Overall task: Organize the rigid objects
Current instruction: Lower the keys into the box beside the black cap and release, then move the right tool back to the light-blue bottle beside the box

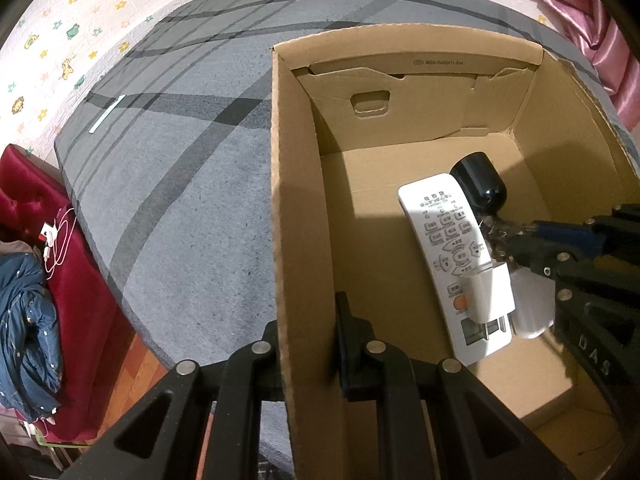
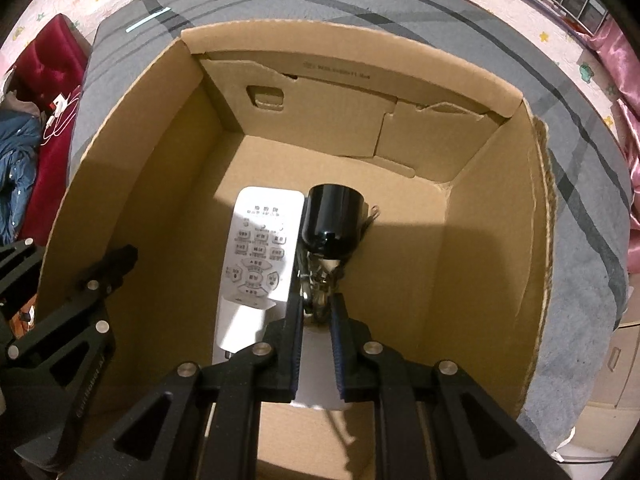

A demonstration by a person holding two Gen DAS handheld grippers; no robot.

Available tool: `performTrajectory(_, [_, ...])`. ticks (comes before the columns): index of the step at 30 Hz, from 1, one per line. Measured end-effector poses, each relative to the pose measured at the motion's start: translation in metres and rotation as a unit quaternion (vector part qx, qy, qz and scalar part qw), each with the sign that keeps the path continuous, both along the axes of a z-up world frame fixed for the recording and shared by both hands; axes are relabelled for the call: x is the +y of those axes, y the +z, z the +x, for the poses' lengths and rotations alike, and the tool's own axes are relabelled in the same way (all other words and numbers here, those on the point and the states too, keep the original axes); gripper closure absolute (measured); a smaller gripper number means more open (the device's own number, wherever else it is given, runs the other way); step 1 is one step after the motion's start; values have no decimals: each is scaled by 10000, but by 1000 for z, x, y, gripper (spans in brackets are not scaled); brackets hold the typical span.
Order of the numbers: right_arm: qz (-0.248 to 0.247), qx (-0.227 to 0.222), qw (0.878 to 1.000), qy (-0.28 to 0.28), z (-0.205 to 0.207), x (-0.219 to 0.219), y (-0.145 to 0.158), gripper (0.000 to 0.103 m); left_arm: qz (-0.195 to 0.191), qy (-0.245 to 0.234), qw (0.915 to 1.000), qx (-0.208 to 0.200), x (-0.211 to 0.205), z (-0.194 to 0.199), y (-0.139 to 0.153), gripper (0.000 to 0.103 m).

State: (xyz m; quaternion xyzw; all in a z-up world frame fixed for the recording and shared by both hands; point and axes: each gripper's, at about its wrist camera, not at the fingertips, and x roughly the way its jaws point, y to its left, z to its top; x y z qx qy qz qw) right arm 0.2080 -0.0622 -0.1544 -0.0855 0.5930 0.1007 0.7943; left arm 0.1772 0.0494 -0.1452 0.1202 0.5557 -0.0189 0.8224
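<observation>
An open cardboard box (image 1: 298, 168) (image 2: 492, 216) stands on a grey rug. Inside lie a white remote control (image 1: 448, 240) (image 2: 260, 240), a white plug adapter (image 1: 490, 294) (image 2: 240, 326) on the remote's near end, and a black cylindrical object (image 1: 478, 182) (image 2: 332, 216) with a metal keyring-like bunch (image 2: 320, 280) attached. My left gripper (image 1: 308, 344) straddles the box's left wall, fingers either side of the cardboard. My right gripper (image 2: 318, 312) is deep in the box, shut on the metal bunch, over a white object (image 2: 316, 376). It also shows in the left wrist view (image 1: 520, 250).
The grey rug (image 1: 180, 184) with dark stripes lies on a patterned play mat (image 1: 60, 40). A red sofa (image 1: 80, 288) with a blue garment (image 1: 28, 320) and white cables (image 1: 56, 248) is at the left. Pink curtains (image 2: 624, 92) hang at the right.
</observation>
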Motion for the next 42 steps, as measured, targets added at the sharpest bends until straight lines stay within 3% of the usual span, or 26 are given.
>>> performTrajectory(3, [64, -48, 10000, 0, -2, -1, 5, 73, 9, 6, 10000, -4, 0, 0, -1, 88])
performTrajectory(14, [146, -316, 9994, -49, -9, -5, 31, 70, 36, 14, 10000, 2, -1, 1, -1, 88])
performTrajectory(23, [154, -530, 9984, -120, -18, -22, 59, 54, 94, -6, 10000, 2, -1, 0, -1, 88])
performTrajectory(25, [197, -559, 9981, -176, -20, -29, 66, 46, 92, 7, 10000, 12, 0, 1, -1, 88])
performTrajectory(30, [370, -595, 9971, -304, -24, -47, 79, 38, 108, 0, 9999, 11, -2, 0, -1, 88])
performTrajectory(31, [371, -612, 9969, -330, -25, -50, 81, 31, 122, -2, 9999, 13, -2, 1, -1, 88])
performTrajectory(35, [396, -747, 9955, -432, -31, -61, 90, 22, 142, 4, 9999, 6, -3, 0, -2, 87])
performTrajectory(38, [401, -900, 9939, -494, -36, -69, 99, 4, 157, 2, 9999, 4, -4, 0, -1, 87])
performTrajectory(42, [425, -1020, 9922, -571, -45, -82, 109, 0, 166, -7, 9999, 7, -4, 0, -1, 87])
